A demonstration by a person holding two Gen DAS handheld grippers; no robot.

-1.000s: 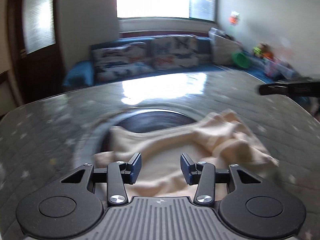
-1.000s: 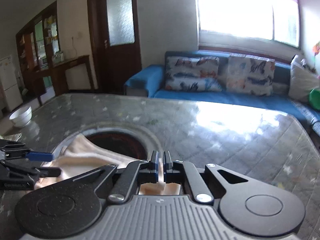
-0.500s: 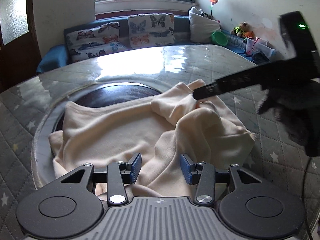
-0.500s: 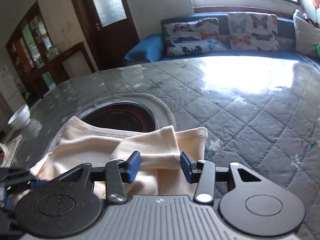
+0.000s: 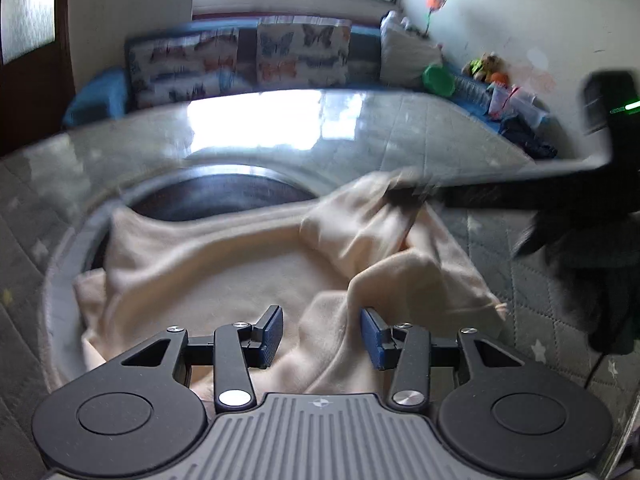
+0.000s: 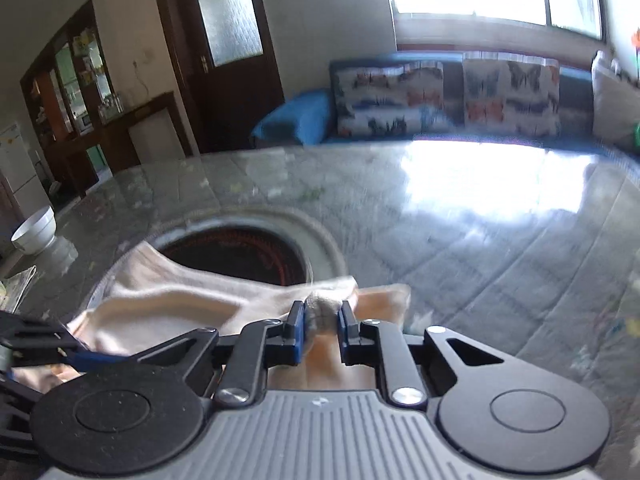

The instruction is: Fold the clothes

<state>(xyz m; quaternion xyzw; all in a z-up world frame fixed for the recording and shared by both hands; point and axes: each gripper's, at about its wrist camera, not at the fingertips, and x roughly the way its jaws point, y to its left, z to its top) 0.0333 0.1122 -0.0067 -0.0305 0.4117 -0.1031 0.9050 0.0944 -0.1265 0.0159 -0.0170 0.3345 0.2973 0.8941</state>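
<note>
**A:** Quilted grey table cover point(image 6: 500, 264) under a glossy sheet is what everything is laid on, with window glare blown out across the upper middle of both views. A dark round recess point(image 6: 244, 252) is sunk into the centre of the table. Behind it a blue sofa point(image 6: 296, 120) with butterfly cushions point(image 6: 512, 96) is seen, a dark wooden door point(image 6: 224, 52) at upper left of the right wrist view, and a white bowl point(image 6: 34, 230) at the far left edge.

**B:** And the cream garment point(image 5: 224, 264)?

**A:** It's spread rumpled over the lower half of the recess, filling the centre of the left wrist view. Toys and a green tub point(image 5: 438, 80) are piled at upper right there, well apart from it.

**B:** Grippers?

**A:** The left gripper point(image 5: 320, 336) is held spread, a ridge of cloth lying between the pads, not pressed. The right gripper point(image 6: 322, 326) is being closed, a bunched fold of the garment already pinched between its pads. It comes in blurred from the right edge of the left view.

**B:** Changed from half a second back?

**A:** The right pads were wide apart over the cloth then; the left spread is unchanged.
</note>
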